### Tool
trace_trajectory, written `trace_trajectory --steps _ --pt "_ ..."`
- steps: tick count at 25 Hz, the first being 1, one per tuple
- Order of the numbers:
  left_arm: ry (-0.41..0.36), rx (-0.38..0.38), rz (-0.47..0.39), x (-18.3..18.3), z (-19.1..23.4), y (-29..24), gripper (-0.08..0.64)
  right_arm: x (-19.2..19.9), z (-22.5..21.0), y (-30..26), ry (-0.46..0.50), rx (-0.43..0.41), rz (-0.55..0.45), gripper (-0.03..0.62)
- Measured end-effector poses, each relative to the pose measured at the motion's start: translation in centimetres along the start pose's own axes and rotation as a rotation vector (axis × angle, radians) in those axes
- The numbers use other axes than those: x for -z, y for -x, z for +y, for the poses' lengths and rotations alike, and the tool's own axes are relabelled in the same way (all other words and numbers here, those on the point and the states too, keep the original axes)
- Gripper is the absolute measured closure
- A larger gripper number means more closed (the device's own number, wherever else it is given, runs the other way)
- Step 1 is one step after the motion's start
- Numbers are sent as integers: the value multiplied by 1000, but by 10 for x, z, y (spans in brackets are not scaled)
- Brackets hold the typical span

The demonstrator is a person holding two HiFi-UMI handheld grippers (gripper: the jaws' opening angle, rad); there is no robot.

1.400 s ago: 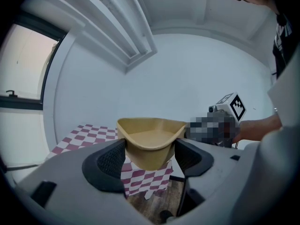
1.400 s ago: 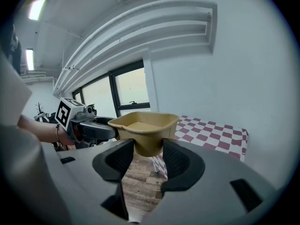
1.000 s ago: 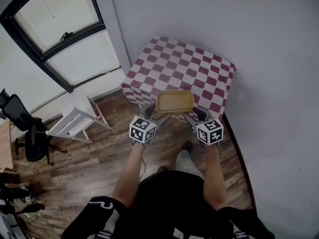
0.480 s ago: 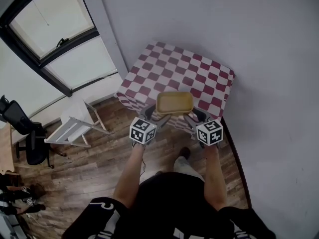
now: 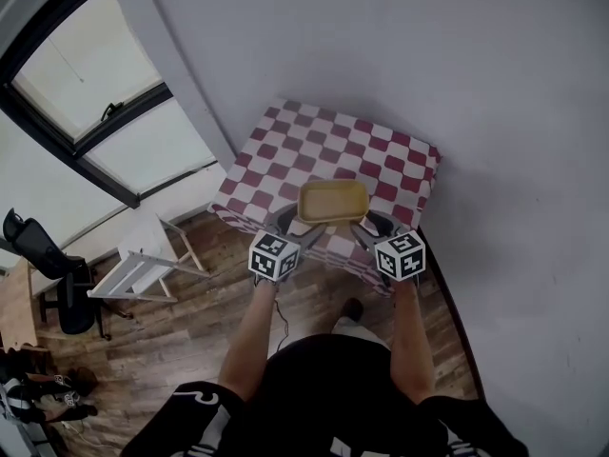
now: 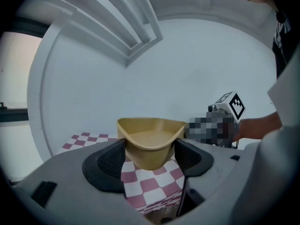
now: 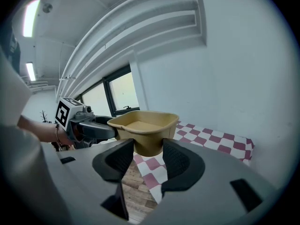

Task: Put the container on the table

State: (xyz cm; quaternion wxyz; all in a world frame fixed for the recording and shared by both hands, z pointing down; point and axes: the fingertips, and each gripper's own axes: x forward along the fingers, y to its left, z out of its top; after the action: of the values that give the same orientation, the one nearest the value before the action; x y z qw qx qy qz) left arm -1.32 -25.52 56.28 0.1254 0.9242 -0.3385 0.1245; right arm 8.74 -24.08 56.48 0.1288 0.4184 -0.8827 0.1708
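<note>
Black-padded and closed partway, pinching the near left corner of the container (image 6: 151, 142) with the left gripper (image 6: 150, 159), pads pressing on the tan wall from both sides. Pinching the near right corner likewise with the right gripper (image 7: 144, 159), jaws part closed on the wall just below the rim. Holding the container level and in the air, empty so far as visible, above the near edge of the table (image 5: 324, 146), base not touching the chequered cloth. Standing on the wooden floor (image 5: 190, 322) just short of that edge. Facing a table set against a grey wall (image 5: 476, 84), with a window (image 5: 95, 84) off to the left.

Judging the step in hand as the carry, with placement not yet begun. Next move calling for:
- advancing both grippers together until the whole base is over the cloth;
- lowering evenly, keeping the rim level;
- opening both pairs of jaws only once the base is resting flat.

Avoiding unequal motion between the hands, as likely twisting a corner out of one grip.
</note>
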Motion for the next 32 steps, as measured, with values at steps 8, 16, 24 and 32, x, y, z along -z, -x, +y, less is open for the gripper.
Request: trace_trajectory --steps 8,16,24,32 --pt "-30 18 24 -13 -14 -53 219 -2 -54 14 -26 17 -18 382" --pt "-82 57 51 -22 -27 -94 222 3 -93 27 -73 54 -44 382" --pt "-107 97 59 -23 -8 -113 222 1 -107 9 -89 85 -36 383" --pt "-103 191 47 -32 49 -137 224 -18 -120 -40 -100 180 -16 383"
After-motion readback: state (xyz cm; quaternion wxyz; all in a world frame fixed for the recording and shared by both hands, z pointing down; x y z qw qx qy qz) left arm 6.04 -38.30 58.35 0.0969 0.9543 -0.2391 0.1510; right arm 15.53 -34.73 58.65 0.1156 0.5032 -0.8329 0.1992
